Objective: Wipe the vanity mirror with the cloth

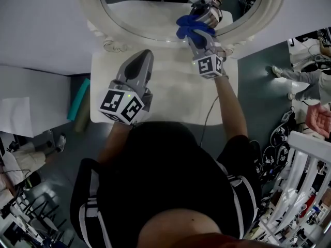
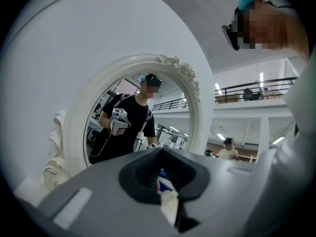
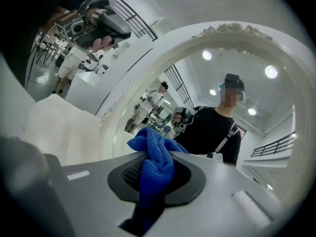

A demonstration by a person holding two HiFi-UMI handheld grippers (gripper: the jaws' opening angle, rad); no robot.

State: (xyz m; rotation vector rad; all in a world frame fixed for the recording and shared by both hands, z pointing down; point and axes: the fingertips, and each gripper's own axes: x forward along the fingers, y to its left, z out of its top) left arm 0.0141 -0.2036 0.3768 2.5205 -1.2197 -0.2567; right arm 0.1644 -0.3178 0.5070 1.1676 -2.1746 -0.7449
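Right hand-held gripper is clamped on a bunched blue cloth, holding it at the near right edge of a white-framed oval mirror. Left hand-held gripper hovers over the white bench, jaws together, gripping nothing

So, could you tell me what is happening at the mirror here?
A person holds a gripper in each hand at a white vanity table. The right gripper is shut on a blue cloth and holds it at the lower edge of the oval mirror, by its frame. The left gripper, jaws together and empty, hangs over the table, away from the glass.
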